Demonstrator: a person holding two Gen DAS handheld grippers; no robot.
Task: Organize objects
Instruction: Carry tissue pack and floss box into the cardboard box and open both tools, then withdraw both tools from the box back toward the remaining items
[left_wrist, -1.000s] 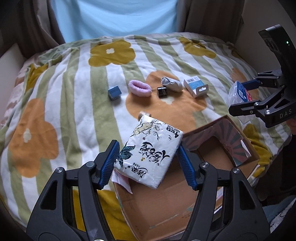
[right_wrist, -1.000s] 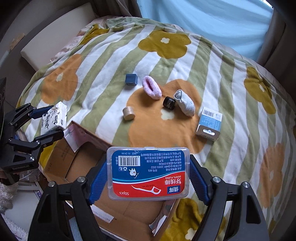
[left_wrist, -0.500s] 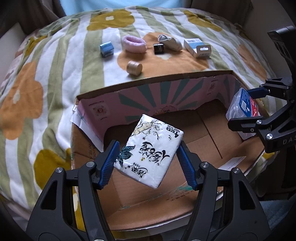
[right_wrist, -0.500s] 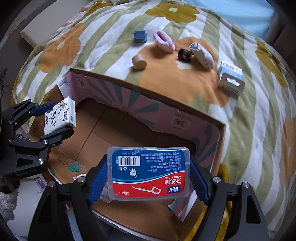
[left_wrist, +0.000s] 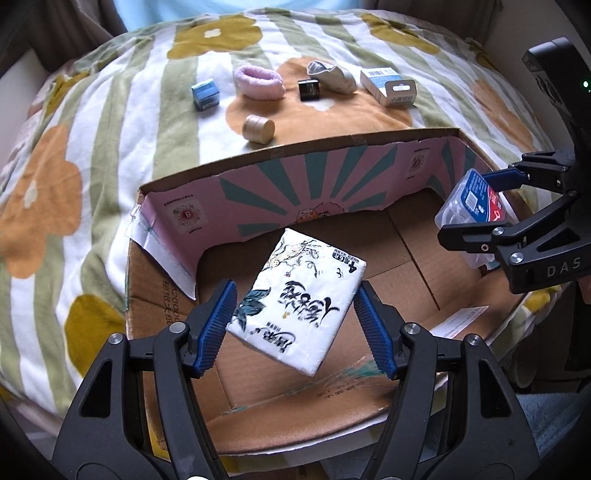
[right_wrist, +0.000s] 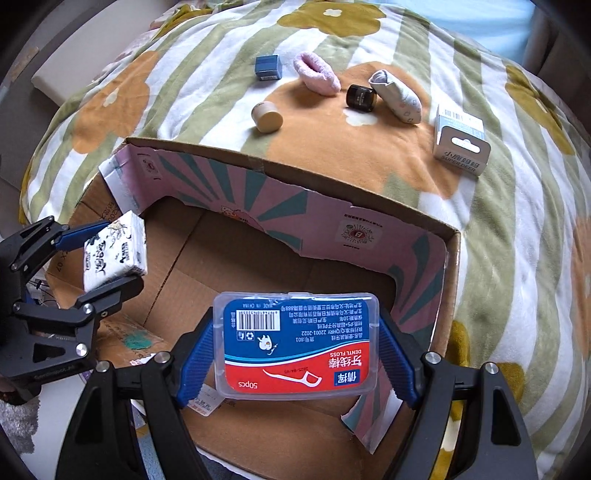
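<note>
Two things are hanging over the open box (left_wrist: 369, 155) so they can drop in: your left gripper (left_wrist: 295, 314) is opening around the tissue pack (left_wrist: 295, 299), your right gripper (right_wrist: 295, 354) is squeezing the floss case (right_wrist: 295, 343).

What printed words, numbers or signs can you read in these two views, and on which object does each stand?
"DENTL FLOSS", "50pcs", "MADE IN CHINA", upside down: floss box.
"SUPER DEER": small carton on the blanket.
"DAS": right hand-held gripper, at the view's edge.
"4", "6": tissue pack; its large brush characters I cannot read.
QR-style round signs: cardboard box inner wall.
Floss box fine print, barcode digits: too small.
</note>
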